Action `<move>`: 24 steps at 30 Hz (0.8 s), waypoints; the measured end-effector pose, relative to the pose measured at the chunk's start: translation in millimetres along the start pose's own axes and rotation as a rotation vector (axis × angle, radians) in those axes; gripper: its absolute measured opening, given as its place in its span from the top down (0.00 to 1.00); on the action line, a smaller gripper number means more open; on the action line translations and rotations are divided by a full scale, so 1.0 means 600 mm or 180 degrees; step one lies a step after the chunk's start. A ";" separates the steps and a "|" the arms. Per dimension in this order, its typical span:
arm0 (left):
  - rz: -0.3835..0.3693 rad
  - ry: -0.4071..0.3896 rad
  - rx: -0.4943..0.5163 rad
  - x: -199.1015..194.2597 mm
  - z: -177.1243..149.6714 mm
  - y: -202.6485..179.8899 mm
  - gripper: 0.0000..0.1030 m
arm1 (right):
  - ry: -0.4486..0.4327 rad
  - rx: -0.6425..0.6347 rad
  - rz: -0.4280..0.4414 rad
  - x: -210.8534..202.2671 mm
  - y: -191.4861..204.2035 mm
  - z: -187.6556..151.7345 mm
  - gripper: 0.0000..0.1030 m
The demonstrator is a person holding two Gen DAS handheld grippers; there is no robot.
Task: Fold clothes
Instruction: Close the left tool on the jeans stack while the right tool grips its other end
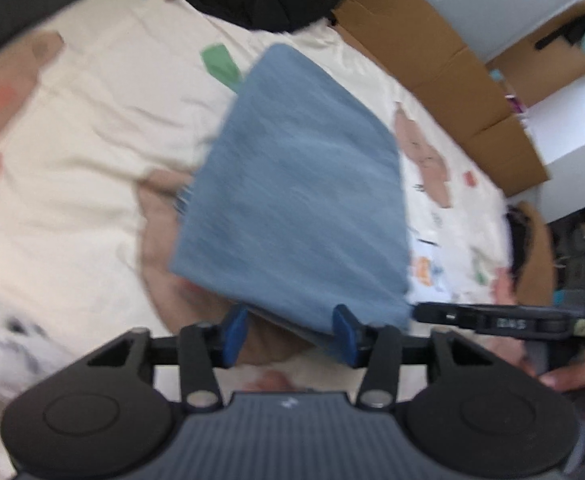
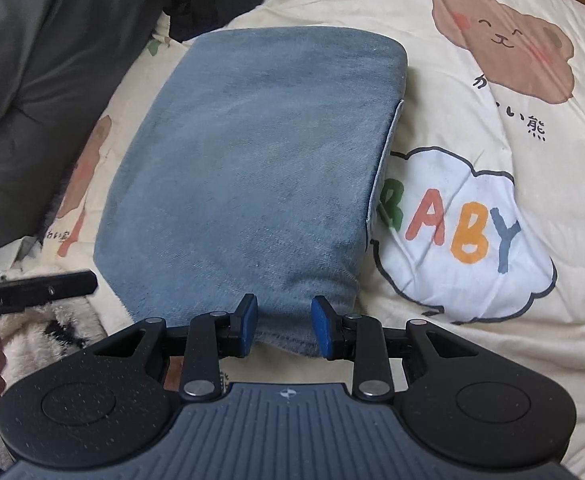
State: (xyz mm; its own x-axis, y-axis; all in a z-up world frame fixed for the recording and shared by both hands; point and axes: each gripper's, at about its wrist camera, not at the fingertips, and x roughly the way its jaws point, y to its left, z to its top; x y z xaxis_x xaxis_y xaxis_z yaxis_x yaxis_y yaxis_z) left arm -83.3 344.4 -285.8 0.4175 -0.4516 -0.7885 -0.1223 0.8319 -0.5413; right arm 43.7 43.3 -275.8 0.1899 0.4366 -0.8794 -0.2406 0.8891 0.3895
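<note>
Jeans: I see the folded blue jeans (image 2: 248, 168) lying flat on the cream quilt (image 2: 472, 340), their near edge toward me.
Left tongs: my left gripper (image 1: 290, 334) stands partly open; the jeans' near corner lies between the pads, and I cannot tell whether they press it.
Right tongs: my right gripper (image 2: 284, 328) is narrow, its blue pads pinching the jeans' near edge.
Surroundings: a grey blanket (image 2: 44, 60) lies along the quilt's left edge; a cardboard box (image 1: 444, 64) stands beyond the far edge.
</note>
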 end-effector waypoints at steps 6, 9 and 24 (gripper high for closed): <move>-0.0459 -0.0032 -0.0041 0.042 -0.026 -0.023 0.49 | -0.0002 0.0019 -0.0010 0.005 -0.003 0.001 0.64; -0.0640 -0.0046 -0.0100 0.069 -0.039 -0.028 0.49 | -0.0019 0.0026 0.0020 0.008 -0.003 0.007 0.64; -0.0733 0.0147 -0.0025 0.119 -0.055 -0.027 0.88 | 0.0089 -0.0106 0.0058 0.034 0.005 0.011 0.64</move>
State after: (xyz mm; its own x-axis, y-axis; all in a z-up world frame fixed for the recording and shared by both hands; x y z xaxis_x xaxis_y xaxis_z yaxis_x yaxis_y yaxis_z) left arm -81.3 287.8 -343.0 0.3935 -0.6436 -0.6565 -0.0358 0.7028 -0.7105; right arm 53.2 55.8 -290.6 0.1587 0.4484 -0.8796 -0.2754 0.8757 0.3967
